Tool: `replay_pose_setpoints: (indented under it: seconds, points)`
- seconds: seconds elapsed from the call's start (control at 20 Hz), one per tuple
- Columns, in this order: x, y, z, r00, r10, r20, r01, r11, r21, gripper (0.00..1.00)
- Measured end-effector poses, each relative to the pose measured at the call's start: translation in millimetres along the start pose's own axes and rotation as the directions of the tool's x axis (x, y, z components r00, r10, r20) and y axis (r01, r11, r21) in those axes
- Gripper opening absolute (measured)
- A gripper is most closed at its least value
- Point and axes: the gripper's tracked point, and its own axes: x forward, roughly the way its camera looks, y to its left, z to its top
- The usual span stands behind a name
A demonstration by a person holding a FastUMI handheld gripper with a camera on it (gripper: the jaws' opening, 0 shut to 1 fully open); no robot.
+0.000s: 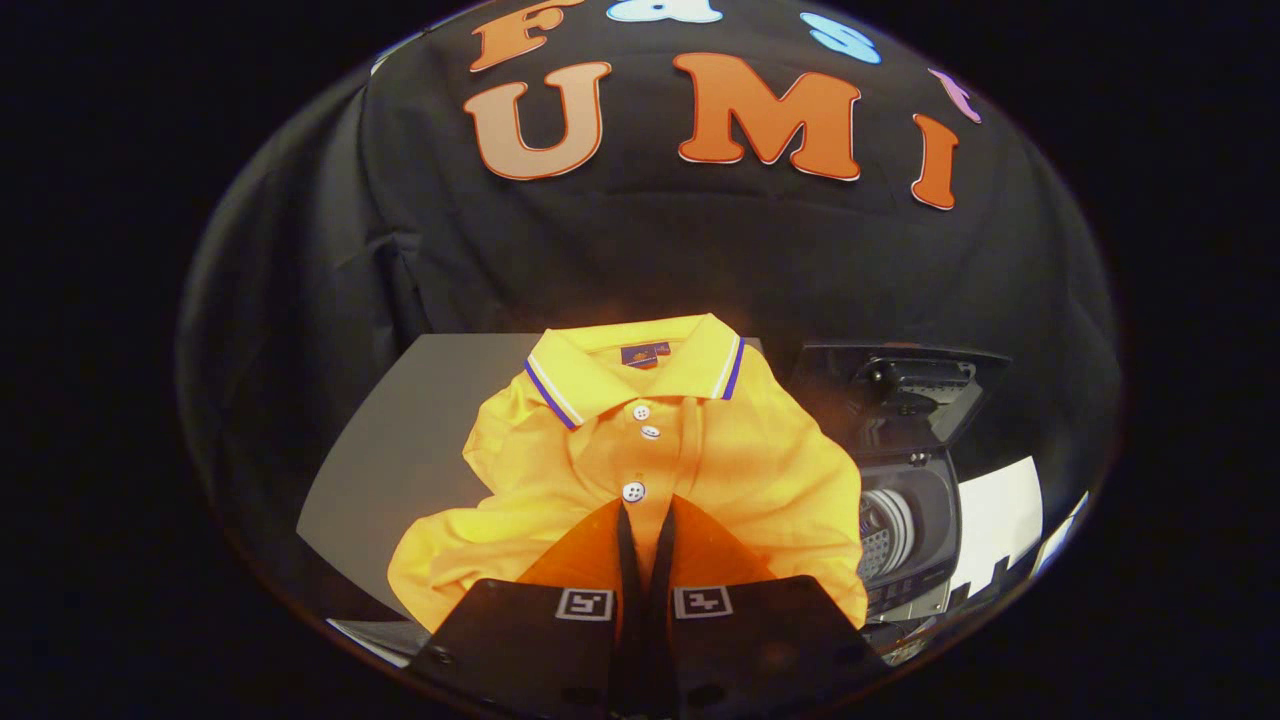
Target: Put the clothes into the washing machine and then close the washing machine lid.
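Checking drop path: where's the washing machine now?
Gripper view: the washing machine sits right of the yellow polo shirt, lid raised; the gripper is nearly closed over the shirt.

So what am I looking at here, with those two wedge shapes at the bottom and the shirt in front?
This picture comes from a camera riding on a hand-held gripper, looking forward along its two fingers; those are the wedges. They stand nearly together over an orange polo shirt lying on a grey table. Whether they pinch its cloth I cannot tell. Beside the shirt sits a small washing machine with its lid raised, drum showing. The shirt is meant to go inside.
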Motion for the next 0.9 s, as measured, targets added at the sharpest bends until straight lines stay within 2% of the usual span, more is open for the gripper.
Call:
replay_pose_setpoints:
  seconds: [0.25, 0.4, 0.7, 0.9]
  points:
    - [-34.7, -25.8, 38.4, 0.997, 0.017, 0.07, -0.021, 0.998, 0.053, 0.08]
    - [-61.9, -83.3, 47.2, 0.995, -0.015, 0.1, 0.004, 0.994, 0.106, 0.08]
    - [-68.7, -199.5, 23.5, 0.987, -0.136, 0.088, 0.119, 0.978, 0.173, 0.08]
    - [-48.0, -243.7, 3.5, 0.985, -0.167, 0.044, 0.156, 0.97, 0.186, 0.08]
